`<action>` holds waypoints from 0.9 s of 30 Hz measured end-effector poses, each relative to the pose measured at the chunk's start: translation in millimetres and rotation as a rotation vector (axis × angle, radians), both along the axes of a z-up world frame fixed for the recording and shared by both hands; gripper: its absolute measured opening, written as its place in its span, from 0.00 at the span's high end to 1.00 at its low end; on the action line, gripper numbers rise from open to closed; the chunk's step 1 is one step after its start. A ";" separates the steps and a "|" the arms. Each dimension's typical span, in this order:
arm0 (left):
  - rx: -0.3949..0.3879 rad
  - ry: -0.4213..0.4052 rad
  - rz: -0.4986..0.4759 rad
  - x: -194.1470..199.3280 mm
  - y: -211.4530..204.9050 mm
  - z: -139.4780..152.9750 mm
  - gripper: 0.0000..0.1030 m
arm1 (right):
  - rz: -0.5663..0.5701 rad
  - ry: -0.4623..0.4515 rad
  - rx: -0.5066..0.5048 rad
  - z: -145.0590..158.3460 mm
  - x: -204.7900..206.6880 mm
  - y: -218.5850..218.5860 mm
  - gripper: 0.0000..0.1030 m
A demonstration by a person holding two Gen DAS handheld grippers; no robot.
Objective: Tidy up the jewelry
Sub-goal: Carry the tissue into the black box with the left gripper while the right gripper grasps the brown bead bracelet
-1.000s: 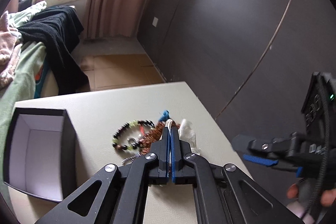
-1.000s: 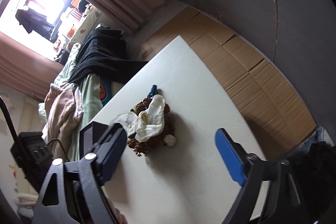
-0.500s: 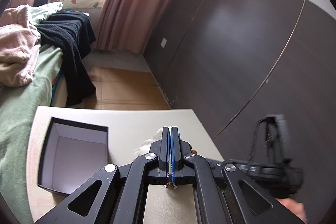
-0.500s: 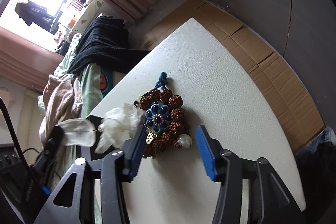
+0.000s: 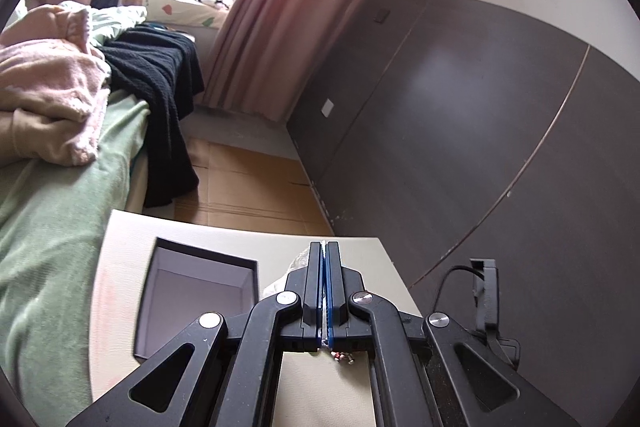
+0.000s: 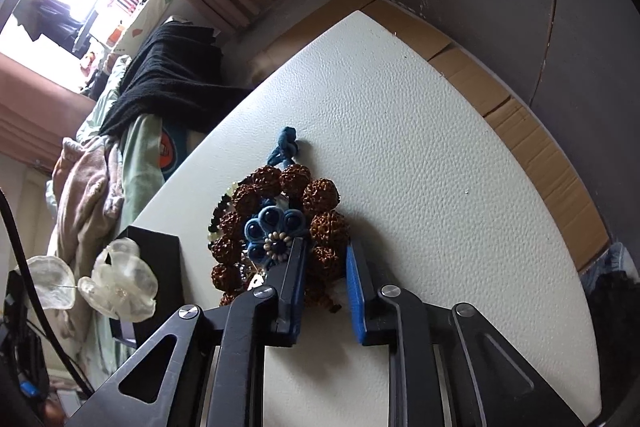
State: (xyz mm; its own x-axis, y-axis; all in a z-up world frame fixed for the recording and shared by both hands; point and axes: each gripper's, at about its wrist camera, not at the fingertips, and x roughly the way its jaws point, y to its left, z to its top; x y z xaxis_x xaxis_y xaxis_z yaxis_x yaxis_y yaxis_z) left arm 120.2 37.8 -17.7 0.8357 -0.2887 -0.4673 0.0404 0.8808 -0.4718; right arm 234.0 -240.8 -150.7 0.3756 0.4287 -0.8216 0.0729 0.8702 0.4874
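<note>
The bracelet of rough brown seed beads [image 6: 316,223] lies on the white textured bench [image 6: 440,155], its long axis running from the right tongs [image 6: 326,287] toward the far edge, with its blue knotted cord [image 6: 285,147] pointing that way. A blue fabric flower [image 6: 272,231] lies on it. The right tongs stand apart, straddling the bracelet's near beads. The left tongs [image 5: 325,291] are pressed together on a thin wire; the translucent white petal ornament [image 6: 120,283] hangs near the open black box [image 5: 192,303] at the bench's left side.
</note>
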 end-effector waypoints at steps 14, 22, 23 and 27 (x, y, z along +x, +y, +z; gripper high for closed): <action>-0.043 -0.032 0.102 -6.6 52.4 7.4 1.00 | 0.064 -0.206 0.138 65.5 -28.8 16.8 0.80; -0.106 0.074 0.090 19.3 62.0 -16.4 0.97 | 0.127 -0.261 0.198 79.1 -37.8 35.5 0.80; -0.123 0.108 0.078 23.3 63.7 -20.4 0.90 | 0.136 -0.264 0.207 80.1 -38.5 38.5 0.80; -0.136 0.146 0.115 19.9 70.2 -25.5 0.33 | 0.168 -0.275 0.238 83.9 -41.1 49.2 0.80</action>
State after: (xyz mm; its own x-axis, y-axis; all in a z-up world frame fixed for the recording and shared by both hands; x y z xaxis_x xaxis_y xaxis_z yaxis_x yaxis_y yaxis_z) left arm 140.1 108.1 -43.2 0.7928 -0.2642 -0.5493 -0.1338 0.8038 -0.5797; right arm 193.0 -191.6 -66.8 0.4760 0.6690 -0.5709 -0.2220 0.7195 0.6581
